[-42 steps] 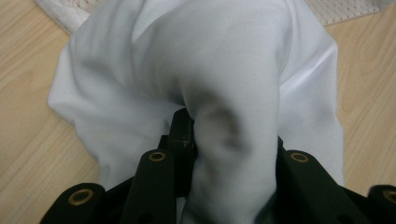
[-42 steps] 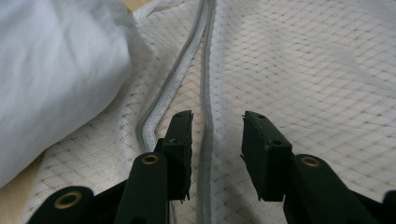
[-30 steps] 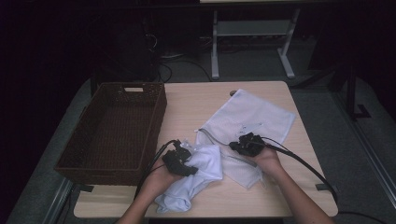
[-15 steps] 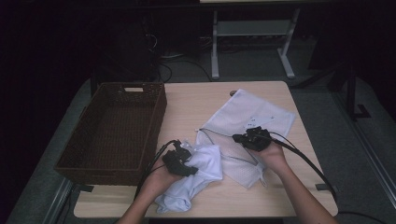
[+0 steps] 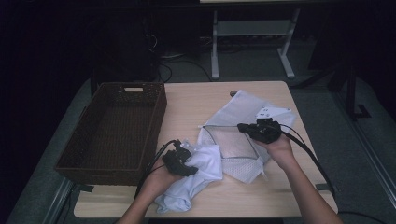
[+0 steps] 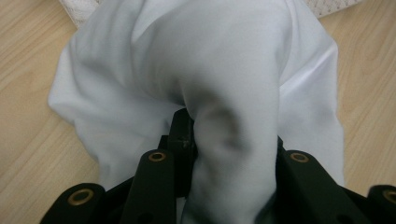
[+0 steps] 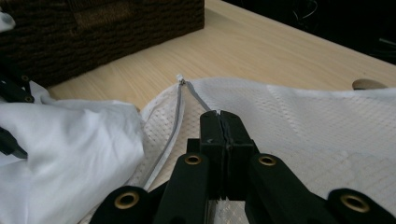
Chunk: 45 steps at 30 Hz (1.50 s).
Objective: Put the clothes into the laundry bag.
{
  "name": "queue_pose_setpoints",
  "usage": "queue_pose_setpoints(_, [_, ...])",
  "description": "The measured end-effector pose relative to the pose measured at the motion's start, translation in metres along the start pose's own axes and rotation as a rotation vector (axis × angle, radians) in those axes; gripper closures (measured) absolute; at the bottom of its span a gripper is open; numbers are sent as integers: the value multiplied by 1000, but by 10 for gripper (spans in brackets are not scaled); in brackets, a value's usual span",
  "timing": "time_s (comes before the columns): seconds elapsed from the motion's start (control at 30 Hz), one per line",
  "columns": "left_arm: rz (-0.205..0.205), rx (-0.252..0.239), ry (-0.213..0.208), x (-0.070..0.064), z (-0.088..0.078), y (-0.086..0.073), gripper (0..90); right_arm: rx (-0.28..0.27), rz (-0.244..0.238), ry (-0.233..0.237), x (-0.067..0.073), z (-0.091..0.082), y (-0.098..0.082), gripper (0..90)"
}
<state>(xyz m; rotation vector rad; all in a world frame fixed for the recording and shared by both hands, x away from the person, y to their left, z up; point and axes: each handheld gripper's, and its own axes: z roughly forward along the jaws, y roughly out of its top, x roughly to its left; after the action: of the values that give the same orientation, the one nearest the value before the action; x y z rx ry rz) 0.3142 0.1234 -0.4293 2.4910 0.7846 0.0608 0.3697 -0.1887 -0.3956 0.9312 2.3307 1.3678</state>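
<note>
White mesh bag [image 5: 243, 140] and white cloth [image 5: 198, 175], no readable writing.
Your left gripper [image 6: 224, 140] is clenching the cloth; your right gripper [image 7: 223, 126] is pinching the bag's zippered edge.

Basket [image 5: 112, 128] left on table [image 5: 205, 100]; cloth [image 5: 198, 175] between it and mesh bag [image 5: 252, 121].

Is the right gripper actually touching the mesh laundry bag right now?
Touching. In the right gripper view, the right gripper has its jaws shut on the zipper edge of the mesh laundry bag, with the mesh pinched between them.
</note>
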Motion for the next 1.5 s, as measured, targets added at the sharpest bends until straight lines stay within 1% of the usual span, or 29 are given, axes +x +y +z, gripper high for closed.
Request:
queue_pose_setpoints(0.23, [-1, -2, 1, 0, 0, 0, 678, -44, -18, 2, 3, -14, 11, 885])
queue_pose_setpoints(0.27, [4, 0, 3, 0, -1, 0, 680, -62, -21, 6, 4, -17, 14, 886])
queue_pose_setpoints(0.33, [-4, -10, -1, -1, -2, 0, 683, -66, -20, 7, 4, -17, 14, 885])
queue_pose_setpoints(0.43, [-3, -20, -11, -1, -6, 1, 690, -55, -25, 1, 4, -17, 13, 885])
queue_pose_setpoints(0.47, [-13, -32, -15, -1, -8, 1, 692, -49, -30, -2, 4, -16, 12, 886])
queue_pose_setpoints(0.57, [-4, -59, -24, -2, -18, 5, 696, -36, -42, -5, 5, -13, 11, 885])
queue_pose_setpoints(0.63, [-6, -89, -26, -3, -26, 8, 696, -33, -45, -3, 5, -12, 10, 886])
queue_pose_setpoints(0.77, [17, -119, -24, -5, -36, 16, 696, -27, -46, -3, 5, -10, 10, 885])
queue_pose_setpoints(0.87, [36, -118, -21, -6, -39, 23, 696, -24, -45, -3, 5, -10, 9, 885])
queue_pose_setpoints(0.97, [51, -118, -21, -7, -38, 29, 696, -24, -45, -2, 5, -9, 9, 886])
queue_pose_setpoints(1.2, [101, -115, -24, -11, -35, 47, 695, -34, -44, 0, 4, -12, 9, 886])
queue_pose_setpoints(1.33, [124, -108, -32, -14, -30, 56, 695, -34, -41, -1, 3, -14, 9, 886])
queue_pose_setpoints(1.5, [158, -99, -52, -18, -23, 66, 695, -48, -41, -4, 2, -18, 10, 886])
